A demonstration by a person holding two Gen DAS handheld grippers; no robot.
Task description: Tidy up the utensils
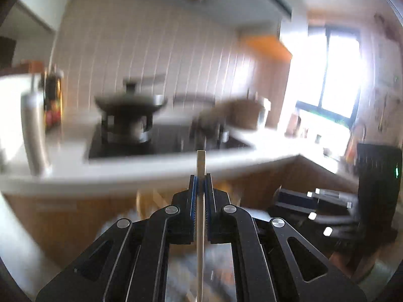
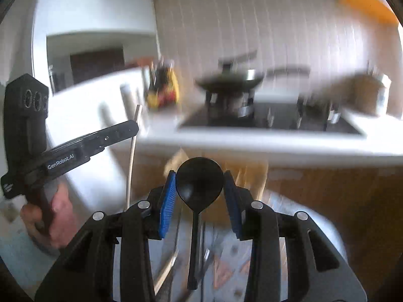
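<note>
My left gripper (image 1: pixel 200 178) is shut on a thin pale stick, a chopstick (image 1: pixel 201 161), which stands upright between the blue pads and pokes above the tips. In the right wrist view the left gripper (image 2: pixel 132 125) shows at the left, held by a hand, with the chopstick (image 2: pixel 131 156) hanging through it. My right gripper (image 2: pixel 200 176) grips a black spoon (image 2: pixel 199 180) by its bowl, bowl up between the blue pads, handle hanging down. Both grippers are raised in front of the counter. The frames are motion-blurred.
A white counter (image 1: pixel 151 166) runs ahead with a black hob (image 1: pixel 156 143) carrying a dark wok (image 1: pixel 129 103). A steel cylinder (image 1: pixel 32 125) and a dark bottle (image 1: pixel 53 100) stand at the left. The right gripper's body (image 1: pixel 335 206) shows at the right. Wooden cabinet fronts lie below.
</note>
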